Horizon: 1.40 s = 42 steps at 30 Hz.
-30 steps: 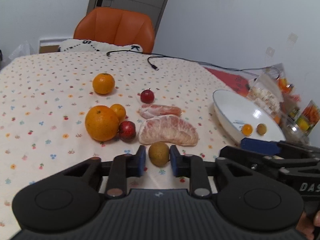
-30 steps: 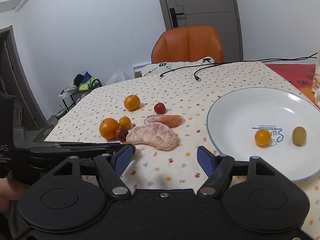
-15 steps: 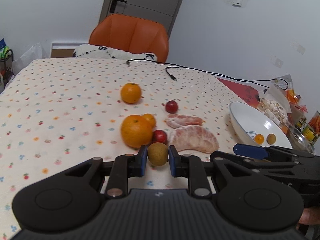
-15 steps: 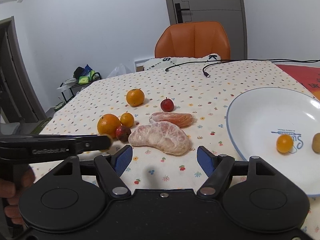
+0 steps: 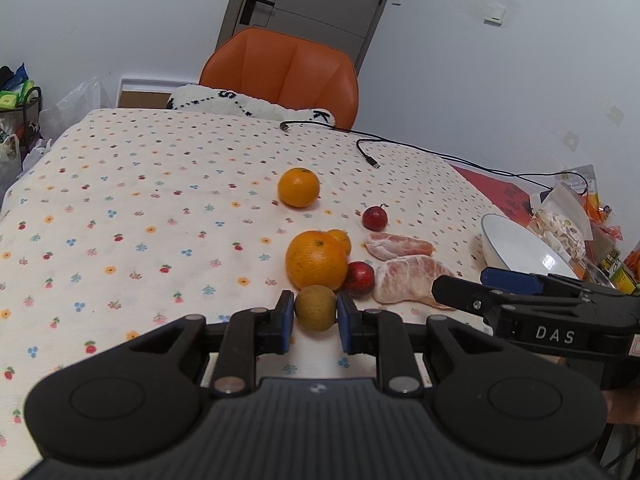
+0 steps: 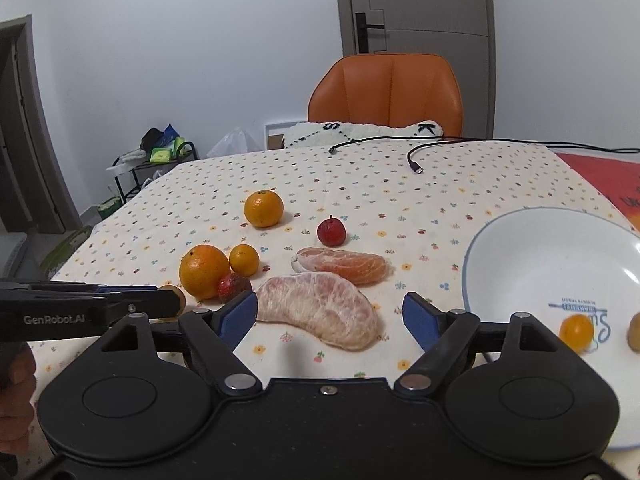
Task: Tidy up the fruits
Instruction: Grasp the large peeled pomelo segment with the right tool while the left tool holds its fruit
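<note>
The left gripper (image 5: 316,314) holds a small brown-green fruit (image 5: 316,308) tight between its two blue pads (image 5: 285,322). The fruit is up off the table (image 5: 120,220), just in front of the big orange (image 5: 317,260).

The big orange is a good thing to find places from. A small orange (image 5: 340,240) sits right behind it, touching it. A dark red fruit (image 5: 360,278) sits just to its right, touching it too. Past that red fruit lies a big peeled piece (image 5: 412,280), and a smaller peeled piece (image 5: 400,245) lies just behind that one. A second red fruit (image 5: 375,218) sits farther back and to the right of the big orange. A middle-sized orange (image 5: 299,187) sits well behind the big orange, on its own.

The right gripper (image 6: 330,318) has its fingers wide apart with nothing in them. It hangs over the near end of the big peeled piece, to the right of the big orange.

The white plate (image 6: 532,256) is far to the right of the big orange. On it lie a little orange fruit (image 6: 576,333) and, at the edge of the picture, a brown-green one (image 6: 634,332).

A black cable (image 6: 412,158) lies on the far side of the table, and an orange chair (image 6: 386,96) stands behind it.
</note>
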{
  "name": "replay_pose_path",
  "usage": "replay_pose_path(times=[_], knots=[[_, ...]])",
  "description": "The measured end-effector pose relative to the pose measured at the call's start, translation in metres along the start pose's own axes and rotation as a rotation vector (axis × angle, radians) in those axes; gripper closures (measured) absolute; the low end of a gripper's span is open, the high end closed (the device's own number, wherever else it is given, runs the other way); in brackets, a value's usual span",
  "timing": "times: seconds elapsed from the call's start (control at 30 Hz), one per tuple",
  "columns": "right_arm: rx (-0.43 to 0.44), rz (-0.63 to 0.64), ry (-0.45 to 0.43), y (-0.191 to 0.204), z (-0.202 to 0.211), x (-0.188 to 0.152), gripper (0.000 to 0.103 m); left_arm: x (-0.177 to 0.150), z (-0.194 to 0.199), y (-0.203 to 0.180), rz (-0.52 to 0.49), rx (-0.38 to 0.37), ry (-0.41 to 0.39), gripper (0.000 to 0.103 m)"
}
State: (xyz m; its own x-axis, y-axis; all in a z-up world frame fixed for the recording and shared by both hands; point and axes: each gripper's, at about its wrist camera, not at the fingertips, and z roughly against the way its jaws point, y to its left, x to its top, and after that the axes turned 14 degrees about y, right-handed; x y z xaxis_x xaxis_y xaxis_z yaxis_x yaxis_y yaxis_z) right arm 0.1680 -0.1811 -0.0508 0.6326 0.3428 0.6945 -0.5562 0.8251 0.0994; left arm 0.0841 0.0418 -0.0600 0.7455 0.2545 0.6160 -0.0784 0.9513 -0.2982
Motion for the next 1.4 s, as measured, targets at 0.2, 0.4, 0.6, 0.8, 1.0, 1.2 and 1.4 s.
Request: replay_pose_path(times=[0.2, 0.4, 0.6, 0.8, 1.0, 1.2, 1.4], knots=[[-0.003, 0.05, 0.03, 0.006, -0.015, 0.006, 0.024, -0.001, 0.003, 0.006, 0.01, -0.003, -0.007, 0.082], [-0.019, 0.089, 0.041, 0.009, -0.026, 0.012, 0.023, 0.0, 0.001, 0.011, 0.024, -0.004, -0.002, 0.082], [-0.027, 0.107, 0.034, 0.009, -0.023, 0.007, 0.032, 0.0, 0.0, 0.01, 0.028, 0.01, -0.003, 0.082], [0.006, 0.096, 0.048, 0.006, -0.014, 0.001, 0.046, 0.0, -0.001, 0.009, 0.028, 0.014, -0.004, 0.082], [0.064, 0.071, 0.067, 0.007, -0.005, -0.003, 0.053, 0.0, -0.001, 0.008, 0.025, 0.016, -0.005, 0.082], [0.104, 0.069, 0.081, 0.009, -0.001, -0.006, 0.053, 0.0, -0.003, 0.009, 0.028, 0.016, -0.007, 0.082], [0.084, 0.073, 0.083, 0.009, -0.009, -0.003, 0.052, 0.0, -0.003, 0.01, 0.027, 0.013, -0.008, 0.082]])
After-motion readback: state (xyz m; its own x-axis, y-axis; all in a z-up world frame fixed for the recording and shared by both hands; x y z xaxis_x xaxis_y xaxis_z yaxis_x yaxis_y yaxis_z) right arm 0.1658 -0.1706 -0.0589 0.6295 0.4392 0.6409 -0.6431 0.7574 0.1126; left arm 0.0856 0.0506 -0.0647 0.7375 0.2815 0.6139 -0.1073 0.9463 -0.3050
